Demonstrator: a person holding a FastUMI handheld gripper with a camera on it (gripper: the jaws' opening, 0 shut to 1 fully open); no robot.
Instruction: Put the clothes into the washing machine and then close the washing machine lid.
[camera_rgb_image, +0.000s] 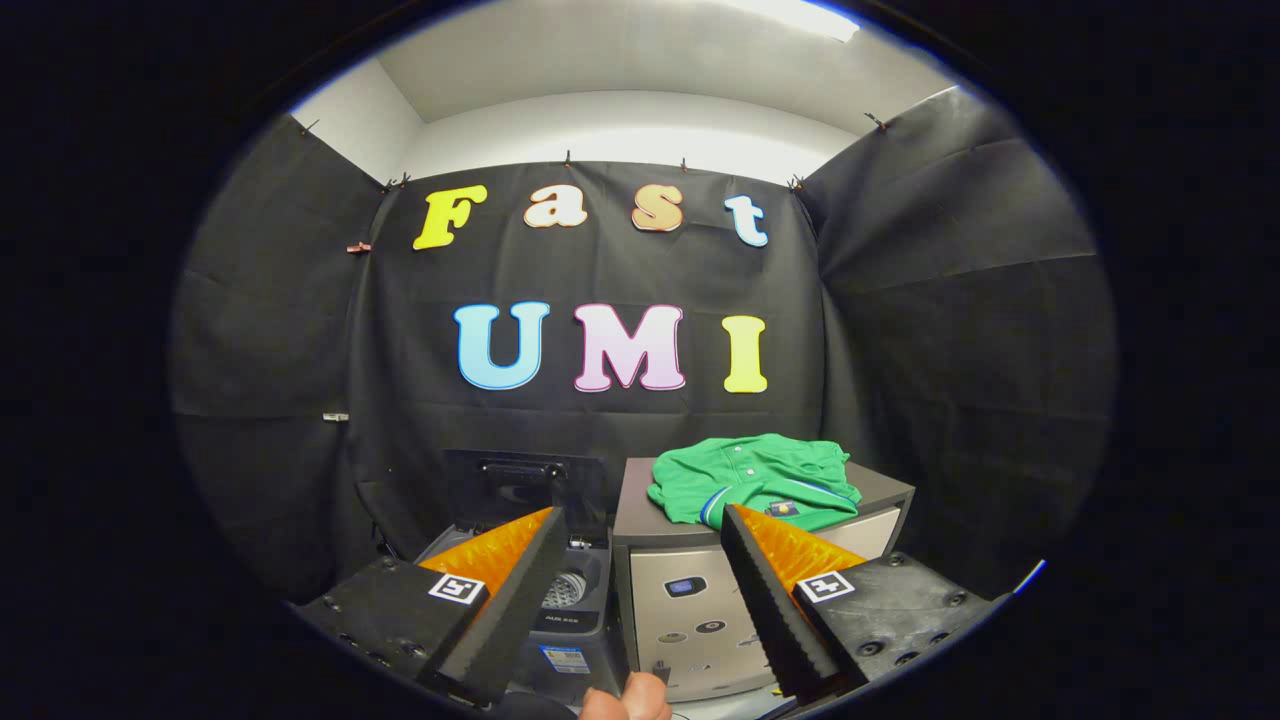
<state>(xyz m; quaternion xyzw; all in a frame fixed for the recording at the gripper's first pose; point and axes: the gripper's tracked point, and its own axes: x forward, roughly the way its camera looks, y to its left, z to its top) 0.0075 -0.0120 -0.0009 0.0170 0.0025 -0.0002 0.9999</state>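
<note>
A green polo shirt (757, 481) lies crumpled on top of a grey cabinet (700, 590), beyond my fingers and slightly toward the right one. To the cabinet's left stands a dark top-loading washing machine (572, 600) with its lid (526, 487) raised upright against the booth wall; the metal drum shows inside. My gripper (640, 518) is open, its fingers spread wide with nothing between them, well short of both the shirt and the machine.
Black cloth walls close the booth behind and on both sides. The cabinet front carries a small panel (685, 586) and stickers. A person's fingertip (628, 700) shows low between my fingers.
</note>
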